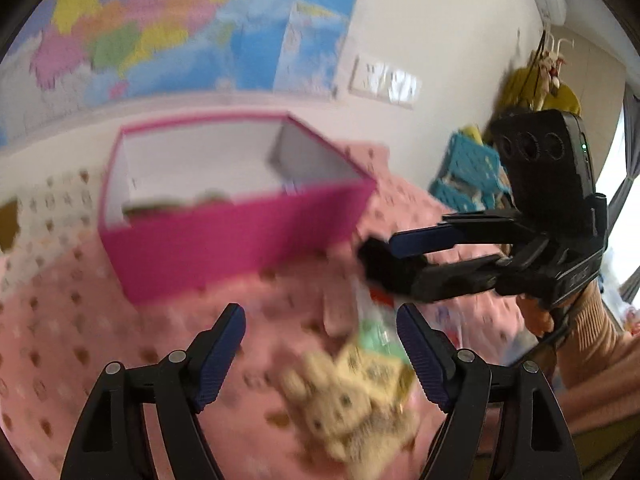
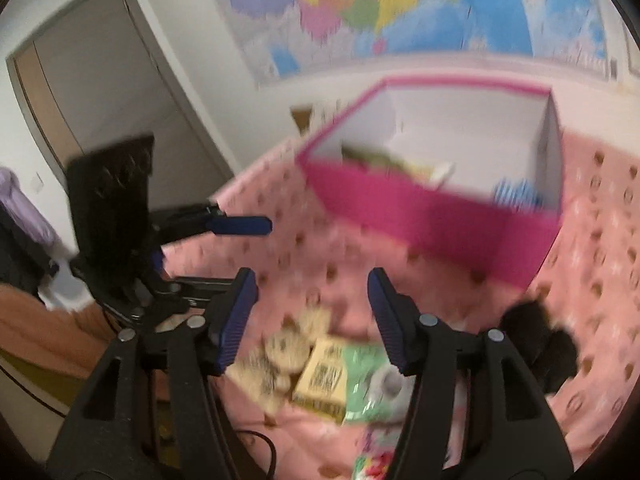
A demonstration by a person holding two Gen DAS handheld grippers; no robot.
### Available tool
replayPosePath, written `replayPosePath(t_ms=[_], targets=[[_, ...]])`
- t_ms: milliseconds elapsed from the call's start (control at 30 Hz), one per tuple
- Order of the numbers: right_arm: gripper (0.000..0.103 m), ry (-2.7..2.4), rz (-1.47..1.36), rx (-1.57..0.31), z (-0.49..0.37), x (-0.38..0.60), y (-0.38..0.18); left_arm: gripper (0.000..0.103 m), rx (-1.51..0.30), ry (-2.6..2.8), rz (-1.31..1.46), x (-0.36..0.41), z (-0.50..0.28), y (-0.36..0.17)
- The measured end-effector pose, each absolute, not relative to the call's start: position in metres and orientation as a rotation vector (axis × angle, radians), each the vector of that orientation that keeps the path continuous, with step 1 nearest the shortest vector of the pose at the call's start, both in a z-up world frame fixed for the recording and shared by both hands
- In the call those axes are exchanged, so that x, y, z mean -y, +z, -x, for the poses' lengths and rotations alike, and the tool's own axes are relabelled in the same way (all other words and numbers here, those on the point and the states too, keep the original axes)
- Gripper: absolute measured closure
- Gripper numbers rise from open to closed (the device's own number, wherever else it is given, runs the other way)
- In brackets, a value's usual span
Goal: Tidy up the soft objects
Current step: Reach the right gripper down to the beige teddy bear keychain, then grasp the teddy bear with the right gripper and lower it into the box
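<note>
Pink box [image 1: 240, 236] open-topped on pink bedspread [image 1: 80, 340], bare spread before its near wall, left hand-held gripper [image 1: 320, 344] spread, empty, over beige plush toy [image 1: 344, 408], right hand-held gripper [image 2: 312, 316] spread, empty, black soft item [image 2: 540, 340] just right.

A large colourful map [image 2: 380, 4] is hanging on the pale wall [image 1: 440, 32]. A pink patterned bedspread [image 2: 600, 240] is covering the bed. A closed door [image 2: 100, 80] is standing at left. Daylight is entering through a curtained window [image 1: 630, 168] at right.
</note>
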State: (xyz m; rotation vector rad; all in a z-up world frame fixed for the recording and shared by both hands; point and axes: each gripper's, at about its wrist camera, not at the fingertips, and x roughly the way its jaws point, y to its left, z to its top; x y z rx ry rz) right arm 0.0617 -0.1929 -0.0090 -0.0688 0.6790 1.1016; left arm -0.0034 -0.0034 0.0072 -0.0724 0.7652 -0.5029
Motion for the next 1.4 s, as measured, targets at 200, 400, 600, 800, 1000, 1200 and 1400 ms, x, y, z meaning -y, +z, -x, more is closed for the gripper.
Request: replayPosePath(t_ms=[200, 400, 600, 800, 1000, 1200, 1400], targets=[[0.044, 1.102, 0.116, -0.786, -0.071, 0.154, -0.044, 0.023, -0.876, -0.525, 0.1, 0.003, 0.026, -0.028], [0.052, 1.095, 0.14, -0.861, -0.086, 0.127, -0.066, 0.023, -0.96, -0.575, 0.163, 0.001, 0.033, -0.052], [0.081, 1.124, 0.149, -0.865, -0.084, 0.124, -0.07, 0.026, -1.013, -0.643, 0.165, 0.01, 0.034, -0.066], [0.087, 1.134, 0.096, -0.791, -0.073, 0.137, -0.053, 0.055, -0.99, -0.67, 0.194, 0.008, 0.032, -0.066], [0.088, 1.14, 0.032, -0.669, -0.059, 0.153, -0.015, 0.07, -0.916, -0.671, 0.224, 0.0, 0.024, -0.044], [0.088, 1.132, 0.029, -0.552, -0.056, 0.159, 0.024, 0.07, -0.822, -0.657, 0.202, -0.002, 0.004, -0.009], [0.088, 1.077, 0.023, -0.44, -0.08, 0.167, 0.067, 0.07, -0.734, -0.614, 0.165, -0.009, -0.028, 0.029]])
